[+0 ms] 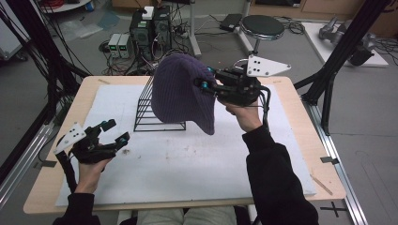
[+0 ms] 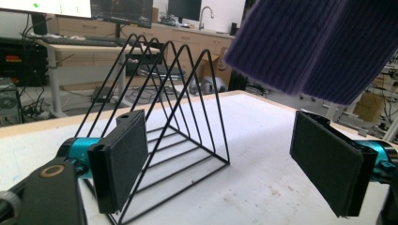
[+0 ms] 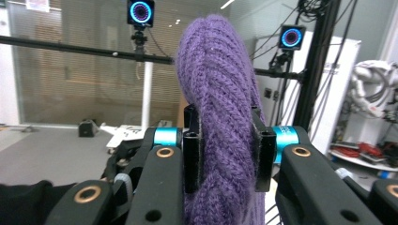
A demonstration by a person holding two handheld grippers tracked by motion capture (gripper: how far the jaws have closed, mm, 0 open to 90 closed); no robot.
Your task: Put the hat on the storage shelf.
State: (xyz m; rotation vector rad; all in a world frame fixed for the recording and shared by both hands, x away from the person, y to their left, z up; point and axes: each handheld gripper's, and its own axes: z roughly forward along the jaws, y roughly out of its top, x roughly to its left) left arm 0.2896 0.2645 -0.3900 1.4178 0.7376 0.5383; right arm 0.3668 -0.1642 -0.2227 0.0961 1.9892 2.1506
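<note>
1. Because the purple knitted hat (image 1: 180, 91) hangs limp from one pinch, sagging to a point at its lower edge, it looks soft and light, with no stiffness of its own.
2. It is up in the air over the black wire rack (image 1: 157, 110), clear of the desk (image 1: 187, 159), and it droops in front of the rack's upper wires.
3. The right tongs (image 1: 206, 82) are clamped on a thick fold of the knit; in the right gripper view the wool bulges out between the two pads (image 3: 193, 150).
4. Ribbed wool should grip well against those pads, so slipping seems unlikely, though a thin pinch could stretch the knit.
5. The left tongs (image 1: 115, 133) stand apart and empty, low near the rack.
6. A good second hold would probably be the hanging rim, to spread the hat.
</note>
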